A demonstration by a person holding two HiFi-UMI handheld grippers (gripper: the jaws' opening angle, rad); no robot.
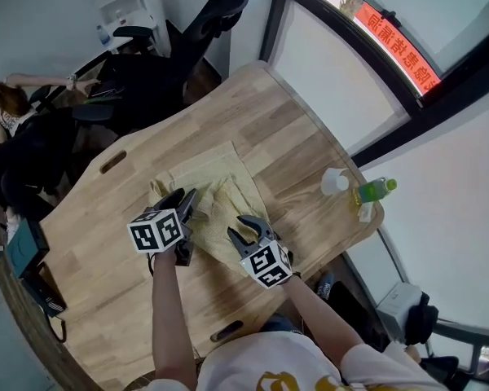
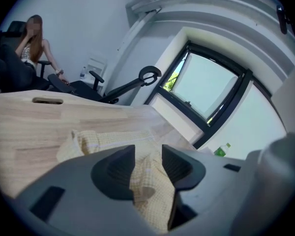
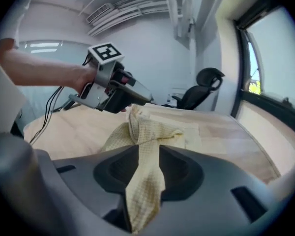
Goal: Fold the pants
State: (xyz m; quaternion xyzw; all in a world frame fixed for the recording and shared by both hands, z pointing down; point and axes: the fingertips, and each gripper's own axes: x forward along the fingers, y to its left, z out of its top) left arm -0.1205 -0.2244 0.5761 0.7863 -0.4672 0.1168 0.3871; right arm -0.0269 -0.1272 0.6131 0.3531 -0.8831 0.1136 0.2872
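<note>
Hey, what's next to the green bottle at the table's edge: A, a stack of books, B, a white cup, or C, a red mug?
B: a white cup sits just beside the green bottle near the window-side edge of the wooden table.

The pants (image 1: 220,187) are pale yellow all over, woven in a fine small check. The table (image 1: 106,251) is light blond wood with streaky grain in plank stripes. The left gripper (image 1: 183,199) and the right gripper (image 1: 245,231) have black jaws on dark grey bodies, and each carries a white cube printed with black square markers. The bottle (image 1: 376,191) is bright green and the cup (image 1: 335,182) is white. The office chair (image 1: 216,10) is black. The person's shirt (image 1: 261,361) is white with a yellow print. The window frame (image 1: 440,108) is black and the banner strip (image 1: 391,43) on the glass is red
</note>
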